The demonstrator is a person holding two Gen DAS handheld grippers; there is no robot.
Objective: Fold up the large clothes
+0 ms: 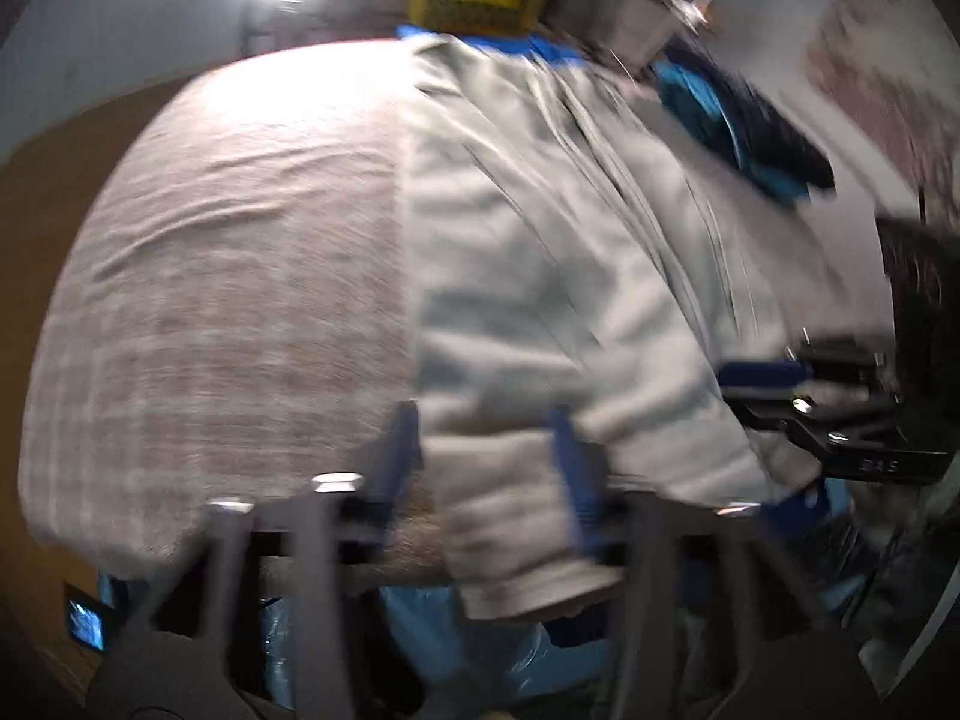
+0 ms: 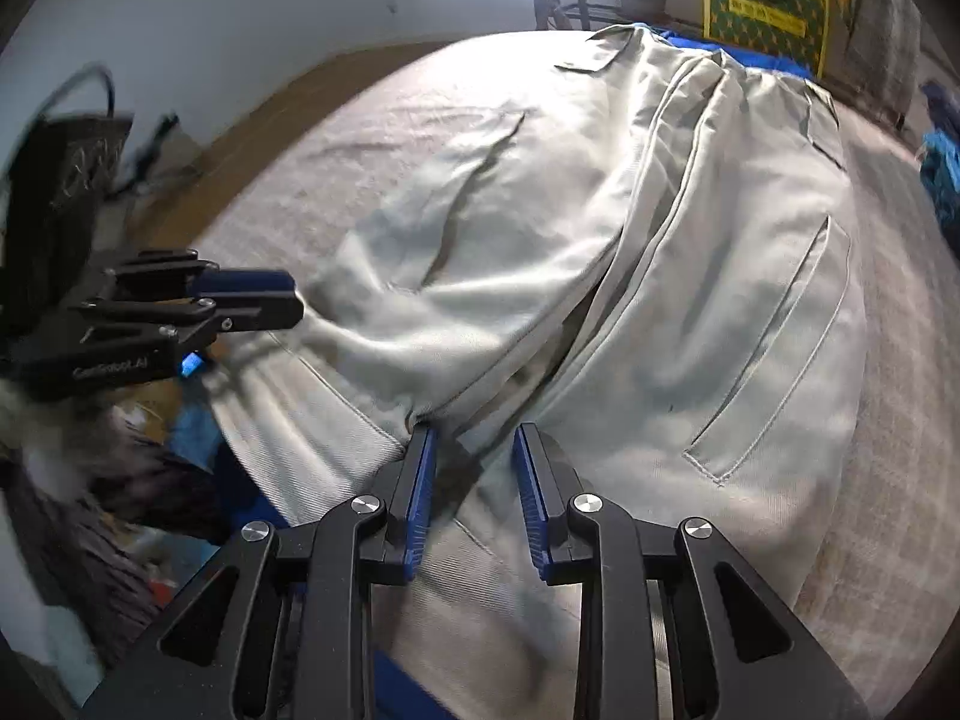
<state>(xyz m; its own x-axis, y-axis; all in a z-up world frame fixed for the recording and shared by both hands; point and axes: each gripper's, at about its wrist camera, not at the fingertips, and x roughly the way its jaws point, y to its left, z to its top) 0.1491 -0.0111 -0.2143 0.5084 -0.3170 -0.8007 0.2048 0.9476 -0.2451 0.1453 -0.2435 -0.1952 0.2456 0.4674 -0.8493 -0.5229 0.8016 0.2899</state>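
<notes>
Left wrist view, blurry: grey checked bedcover (image 1: pixel 228 276) fills the left half, pale grey-green trousers (image 1: pixel 540 276) run from upper centre down to the bottom edge. My left gripper (image 1: pixel 486 450) sits at bottom centre, blue pads spread, with trouser cloth lying between them; pads don't look to be pressing on it. My right gripper (image 1: pixel 798 384) comes in from the right edge over the trousers.

Right wrist view, sharper: left gripper (image 2: pixel 252 294) at mid left, at the trouser edge, its jaw gap not readable from this angle. Trousers (image 2: pixel 600 240) lie spread over the bedcover (image 2: pixel 360 138), with a welt pocket (image 2: pixel 774 348) at the right. My right gripper (image 2: pixel 474 468) at bottom centre, pads part-way apart, cloth under and between them; can't tell if it's pinched. Yellow-framed box (image 2: pixel 765 12) upper right.
</notes>
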